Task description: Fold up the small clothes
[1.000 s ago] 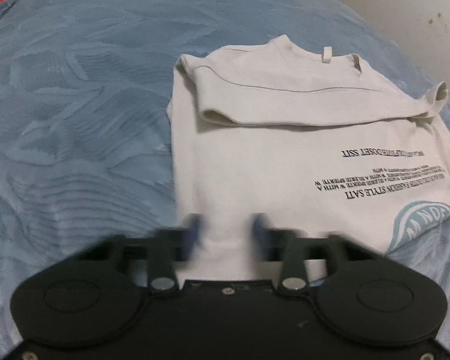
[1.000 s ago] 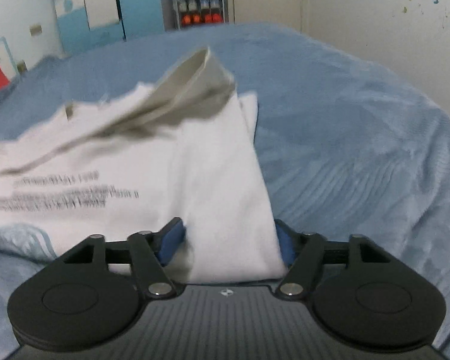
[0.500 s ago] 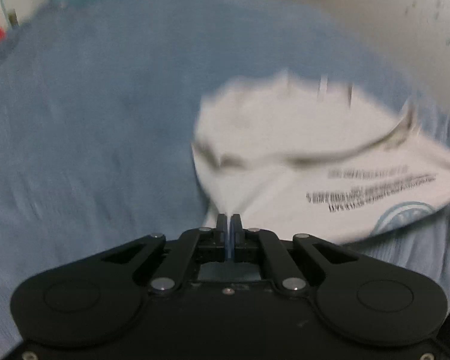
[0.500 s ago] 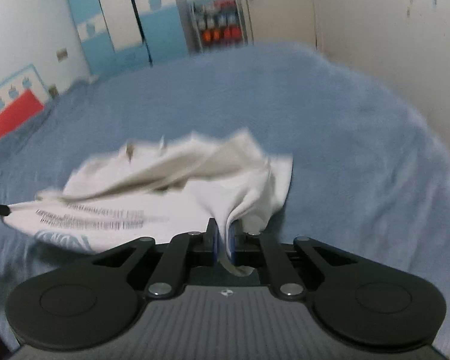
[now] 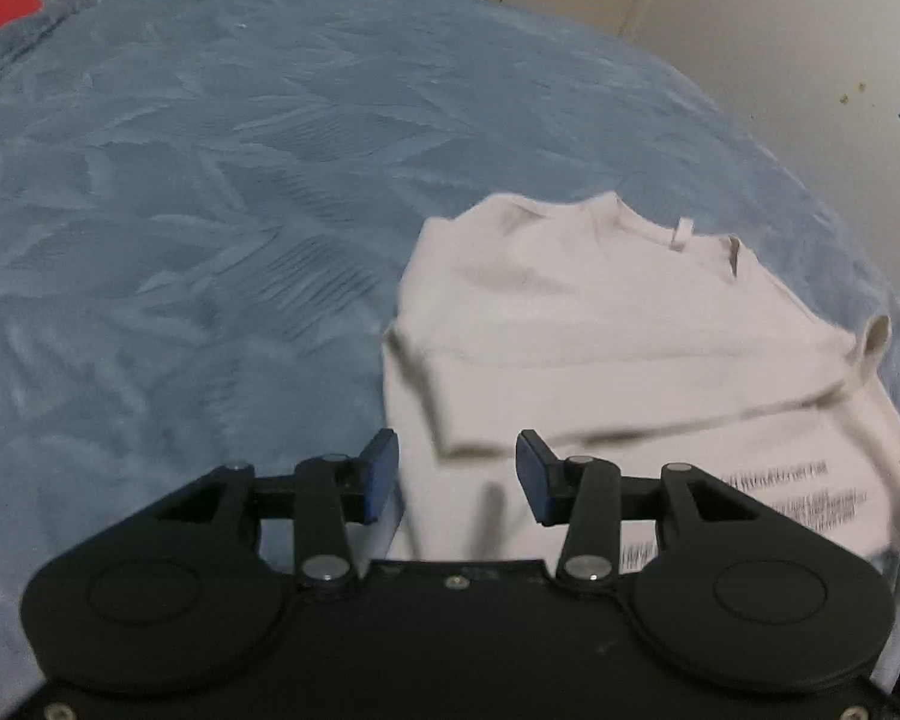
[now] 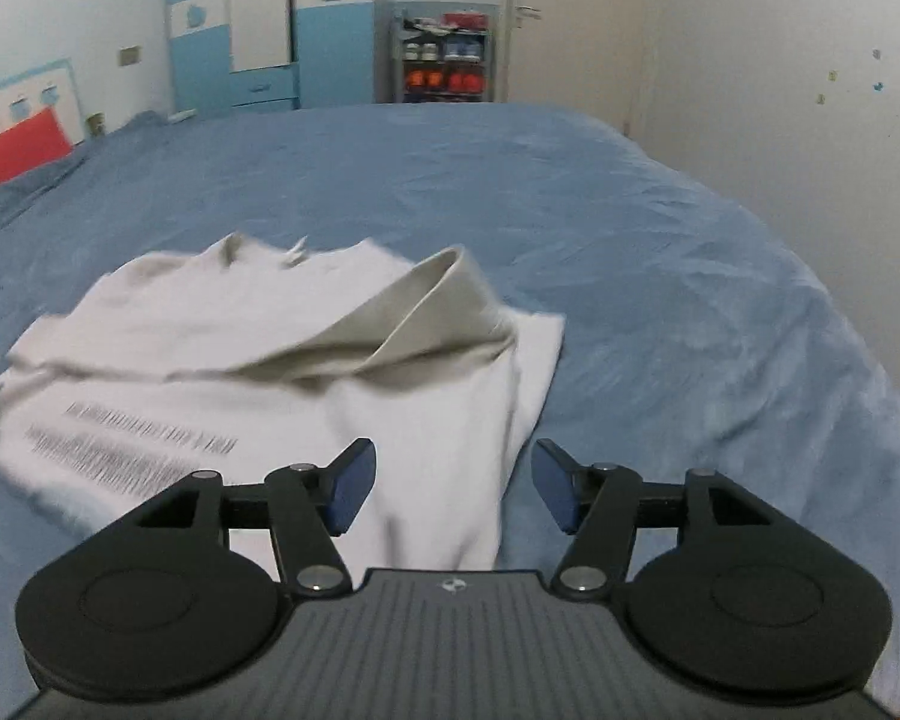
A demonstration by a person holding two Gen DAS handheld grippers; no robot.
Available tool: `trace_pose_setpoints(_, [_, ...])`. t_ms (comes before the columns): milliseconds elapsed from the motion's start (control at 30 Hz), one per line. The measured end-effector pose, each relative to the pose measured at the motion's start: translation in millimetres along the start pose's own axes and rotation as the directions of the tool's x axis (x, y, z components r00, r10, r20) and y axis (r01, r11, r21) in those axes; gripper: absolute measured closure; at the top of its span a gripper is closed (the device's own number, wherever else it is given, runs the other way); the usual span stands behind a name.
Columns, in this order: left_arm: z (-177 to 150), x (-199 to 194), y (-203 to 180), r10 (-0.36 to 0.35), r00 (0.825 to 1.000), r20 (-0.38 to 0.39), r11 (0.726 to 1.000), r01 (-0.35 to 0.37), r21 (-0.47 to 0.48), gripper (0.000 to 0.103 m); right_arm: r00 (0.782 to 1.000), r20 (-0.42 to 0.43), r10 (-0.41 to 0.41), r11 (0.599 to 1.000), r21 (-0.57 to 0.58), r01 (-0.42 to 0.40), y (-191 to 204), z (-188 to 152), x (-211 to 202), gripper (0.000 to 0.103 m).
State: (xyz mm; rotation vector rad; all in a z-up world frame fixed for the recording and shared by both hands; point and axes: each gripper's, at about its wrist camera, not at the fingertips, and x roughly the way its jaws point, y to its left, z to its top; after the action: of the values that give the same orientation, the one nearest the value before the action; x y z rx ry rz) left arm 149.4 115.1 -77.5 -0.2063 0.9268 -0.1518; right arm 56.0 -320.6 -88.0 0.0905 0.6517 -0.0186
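A small white T-shirt (image 5: 600, 330) with black printed text lies on the blue bedspread (image 5: 210, 180), sleeves folded in, collar at the far end. My left gripper (image 5: 457, 480) is open over the shirt's near left edge, holding nothing. In the right wrist view the same shirt (image 6: 222, 330) has one sleeve cuff (image 6: 450, 294) standing up at its right side. My right gripper (image 6: 453, 486) is open over the shirt's near right edge, holding nothing.
The bedspread (image 6: 630, 240) stretches far and to both sides. A wall (image 6: 780, 90) runs along the right. A blue wardrobe (image 6: 270, 24) and a shelf unit (image 6: 444, 60) stand beyond the bed. A red pillow (image 6: 12, 150) lies far left.
Both grippers were shut on the shirt's near edge half a second ago, lifting it. Both have now opened and let it go, and the shirt has dropped back onto the bed.
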Motion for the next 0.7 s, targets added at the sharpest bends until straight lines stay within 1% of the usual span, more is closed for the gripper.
trace_pose_setpoints(67, [6.3, 19.1, -7.5, 0.02, 1.0, -0.014, 1.0, -0.02, 0.015, 0.058, 1.0, 0.022, -0.015, 1.0, 0.008, 0.015, -1.6, 8.2, 16.8, 0.033])
trace_pose_setpoints(100, [8.5, 26.3, -3.4, 0.022, 0.999, -0.026, 0.999, -0.022, 0.023, 0.058, 0.999, 0.029, -0.019, 1.0, 0.01, 0.019, -0.2, 9.5, 25.7, 0.033])
trace_pose_setpoints(167, [11.9, 44.4, -11.3, 0.032, 0.998, -0.055, 0.999, -0.031, 0.025, 0.058, 0.999, 0.035, -0.024, 1.0, 0.001, 0.024, 3.8, 17.3, 44.4, 0.033])
trace_pose_setpoints(200, [11.4, 46.3, -14.1, 0.033, 0.997, -0.064, 0.999, -0.032, 0.024, 0.06, 0.999, 0.04, -0.026, 1.0, -0.002, 0.026, 4.8, 18.4, 51.5, 0.033])
trace_pose_setpoints(233, [12.3, 53.6, -15.8, 0.034, 0.997, -0.069, 0.999, -0.032, 0.025, 0.066, 0.998, 0.048, -0.027, 1.0, -0.006, 0.027, 5.8, 18.9, 56.9, 0.033])
trace_pose_setpoints(267, [12.6, 60.1, -14.9, 0.041, 0.997, -0.071, 0.999, -0.039, 0.018, 0.075, 0.998, 0.055, -0.033, 0.999, -0.011, 0.034, 8.9, 20.5, 61.7, 0.033])
trace_pose_setpoints(300, [13.7, 70.3, -10.7, 0.047, 0.996, -0.074, 0.999, -0.047, -0.003, 0.087, 0.997, 0.059, -0.04, 0.999, -0.015, 0.041, 8.7, 23.1, 67.4, 0.033])
trace_pose_setpoints(333, [15.7, 78.9, -6.6, 0.031, 0.996, -0.078, 0.999, -0.033, -0.024, 0.098, 0.997, 0.065, -0.041, 0.999, -0.016, 0.043, 9.6, 25.0, 74.3, 0.033])
trace_pose_setpoints(367, [19.6, 80.4, -5.8, 0.019, 0.997, -0.074, 0.999, -0.022, -0.037, 0.099, 0.998, 0.062, -0.028, 0.999, -0.019, 0.029, 9.5, 26.1, 82.4, 0.034])
trace_pose_setpoints(433, [28.6, 79.1, -5.2, 0.017, 0.998, -0.059, 0.999, -0.02, -0.037, 0.1, 0.999, 0.047, -0.019, 1.0, -0.013, 0.02, 8.6, 28.5, 95.0, 0.073])
trace_pose_setpoints(467, [33.2, 76.2, -5.2, 0.019, 0.999, -0.045, 0.999, -0.02, -0.039, 0.1, 0.999, 0.037, -0.034, 0.999, 0.008, 0.034, 6.6, 30.6, 99.6, 0.099])
trace_pose_setpoints(500, [38.7, 73.2, -5.5, 0.017, 0.999, -0.028, 0.999, -0.018, -0.041, 0.1, 0.998, 0.047, -0.031, 0.999, 0.042, 0.029, 4.0, 32.1, 98.3, 0.103])
trace_pose_setpoints(567, [53.4, 63.8, -6.5, 0.006, 1.0, 0.014, 0.999, -0.005, -0.038, 0.1, 0.995, 0.096, -0.012, 0.992, 0.124, 0.0, -6.1, 36.9, 88.0, 0.103])
trace_pose_setpoints(600, [61.0, 60.8, -6.5, -0.008, 0.999, 0.032, 0.999, 0.01, -0.045, 0.1, 0.992, 0.128, -0.025, 0.989, 0.151, 0.005, -9.5, 39.2, 81.7, 0.103])
trace_pose_setpoints(633, [67.9, 57.9, -7.4, -0.022, 0.999, 0.043, 0.999, 0.024, -0.047, 0.1, 0.989, 0.145, -0.037, 0.987, 0.161, 0.014, -11.8, 41.5, 77.9, 0.103])
trace_pose_setpoints(700, [80.3, 62.4, -8.8, -0.03, 0.998, 0.054, 0.998, 0.032, -0.052, 0.1, 0.99, 0.138, -0.016, 0.986, 0.164, -0.006, -17.4, 46.9, 81.4, 0.103])
